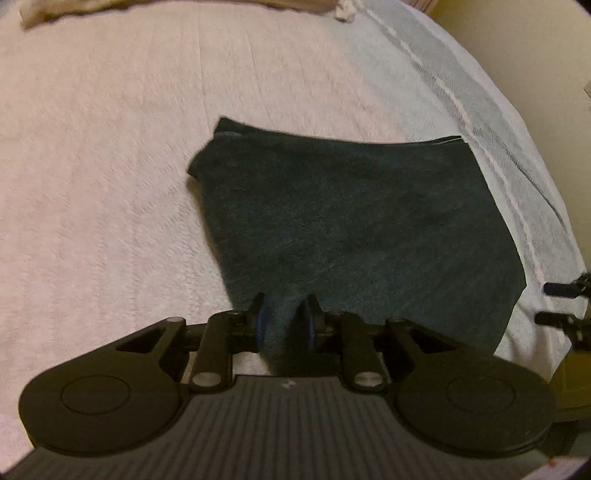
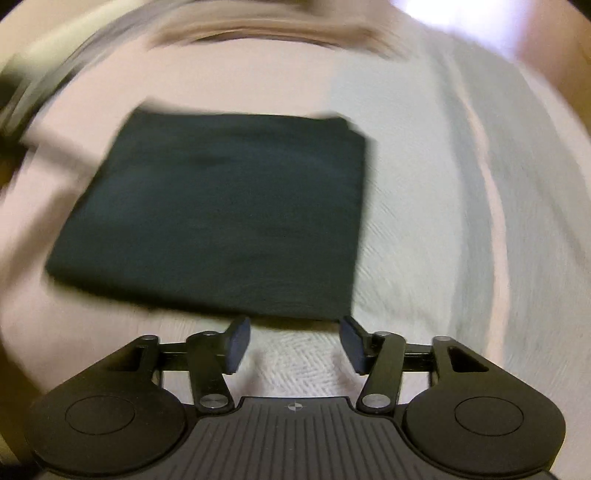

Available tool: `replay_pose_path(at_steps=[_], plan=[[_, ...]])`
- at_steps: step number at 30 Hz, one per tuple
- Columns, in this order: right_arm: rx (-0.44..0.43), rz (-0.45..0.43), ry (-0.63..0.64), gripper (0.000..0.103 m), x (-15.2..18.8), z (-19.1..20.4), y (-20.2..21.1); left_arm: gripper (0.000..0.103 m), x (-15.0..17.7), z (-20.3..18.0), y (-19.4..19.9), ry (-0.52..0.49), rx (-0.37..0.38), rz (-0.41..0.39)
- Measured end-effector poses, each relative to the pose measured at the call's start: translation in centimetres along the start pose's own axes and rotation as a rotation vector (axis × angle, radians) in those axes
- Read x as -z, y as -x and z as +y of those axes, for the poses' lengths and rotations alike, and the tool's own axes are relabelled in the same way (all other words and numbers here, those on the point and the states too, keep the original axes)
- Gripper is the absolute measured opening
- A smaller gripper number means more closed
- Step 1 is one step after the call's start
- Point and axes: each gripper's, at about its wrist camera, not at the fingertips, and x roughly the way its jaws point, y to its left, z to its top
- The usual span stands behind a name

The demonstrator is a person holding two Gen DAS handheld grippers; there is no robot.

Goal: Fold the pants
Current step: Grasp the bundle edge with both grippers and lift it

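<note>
Looking across the bed (image 1: 110, 147) first, I see its pale textured cover filling most of both views, with a lighter blanket (image 1: 461, 110) with thin stripes lying along its right side. One pair of dark pants (image 1: 351, 221) lies on the bed, folded into a compact, roughly rectangular stack. In the right wrist view, which is smeared by motion blur, the pants (image 2: 221, 214) read as a near-square slab, slightly longer across the frame than away from me; I cannot tell which end is the waistband. Beyond the pants, at the far edge of the bed, a tan cloth (image 1: 147, 9) shows only in part.

I count two tongs. My left tongs (image 1: 286, 321) are closed on the near edge of the pants, with a ridge of fabric pinched between the pads. My right tongs (image 2: 295, 341) stand with the jaws spread apart, holding nothing, just short of the pants' near edge over bare cover.
</note>
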Motion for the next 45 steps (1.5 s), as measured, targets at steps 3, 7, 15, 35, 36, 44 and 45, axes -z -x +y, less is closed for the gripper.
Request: replay_pose_path(at_steps=[3, 7, 15, 35, 36, 44, 45], plan=[[0.048, -0.014, 0.321, 0.067, 0.6, 2.7, -0.3, 0.027, 0.9, -1.4, 2.7, -0.074, -0.046, -0.039], [0.114, -0.080, 0.787, 0.069, 2.3, 5.6, -2.7, 0.043, 3.3, -4.9, 5.0, -0.162, -0.092, -0.076], [0.161, -0.218, 1.246, 0.062, 5.1, 4.6, -9.1, 0.075, 10.6, -14.7, 2.5, -0.401, -0.242, -0.120], [-0.131, -0.109, 0.840, 0.025, -4.5, 1.3, 2.0, 0.018, 10.8, -21.3, -3.2, -0.983, -0.625, -0.056], [-0.112, -0.121, 0.858, 0.037, -3.9, 1.2, 1.7, 0.018, 9.9, -21.1, -2.3, -0.963, -0.592, -0.049], [0.081, -0.313, 0.985, 0.082, 2.5, 3.3, 2.0, 0.017, 1.5, -18.6, 3.1, -0.789, -0.317, 0.023], [0.087, -0.332, 1.013, 0.083, 2.8, 3.8, 1.7, 0.017, 0.9, -18.4, 3.4, -0.774, -0.296, 0.030]])
